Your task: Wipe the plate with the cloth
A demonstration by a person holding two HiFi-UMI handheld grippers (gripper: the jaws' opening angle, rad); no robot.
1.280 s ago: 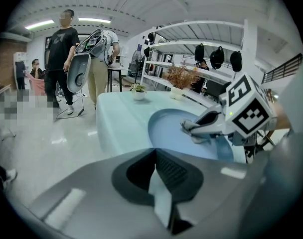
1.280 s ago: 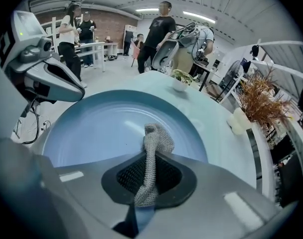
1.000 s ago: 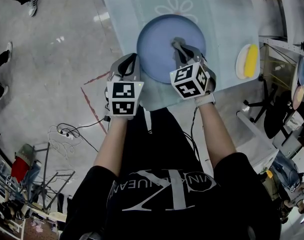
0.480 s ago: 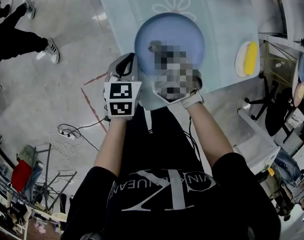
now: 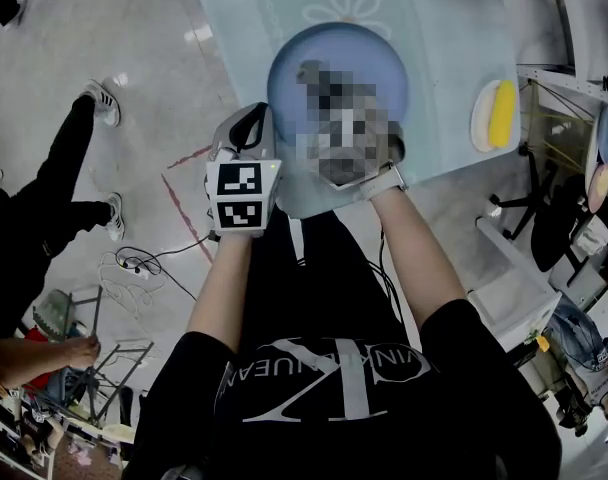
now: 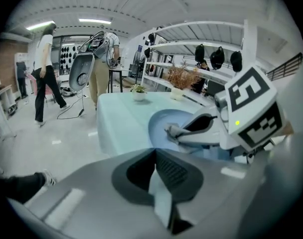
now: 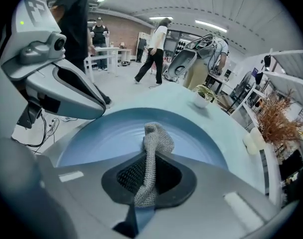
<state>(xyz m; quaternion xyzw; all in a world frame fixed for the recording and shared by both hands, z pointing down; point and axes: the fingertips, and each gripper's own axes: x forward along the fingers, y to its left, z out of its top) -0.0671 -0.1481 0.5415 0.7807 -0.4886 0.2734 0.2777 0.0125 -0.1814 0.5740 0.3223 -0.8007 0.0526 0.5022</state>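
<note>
Blue round plate (image 5: 349, 46) sits on the pale blue-green table (image 5: 454, 38). It is close to the table's near edge at 6 o'clock and its side edge at 9 o'clock. There is bare table at 12 o'clock of the plate, where a white flower drawing (image 5: 352, 8) is. There is more at 3 o'clock, up to a long yellow thing on a small white dish (image 5: 498, 116). Past the 9 o'clock edge is shiny grey floor (image 5: 134, 88), with a person's legs in black trousers (image 5: 59, 183).

My right gripper (image 7: 147, 156) has its jaws squeezed on the grey mesh cloth (image 7: 154, 138). The cloth is a long strip. Its long way runs along the jaws, toward 12 o'clock in the right gripper view. Its loose end curls over the middle of the plate. I cannot tell if it touches.

My left gripper (image 5: 256, 116) is at 8 o'clock of the plate, just beside the rim, over the table's edge. Its jaws are together with nothing in them.

The black-and-white marker cube (image 5: 242, 196) on it shows squares, no words. My black shirt (image 5: 334, 408) has a big white K. I cannot read the small letters round it.
</note>
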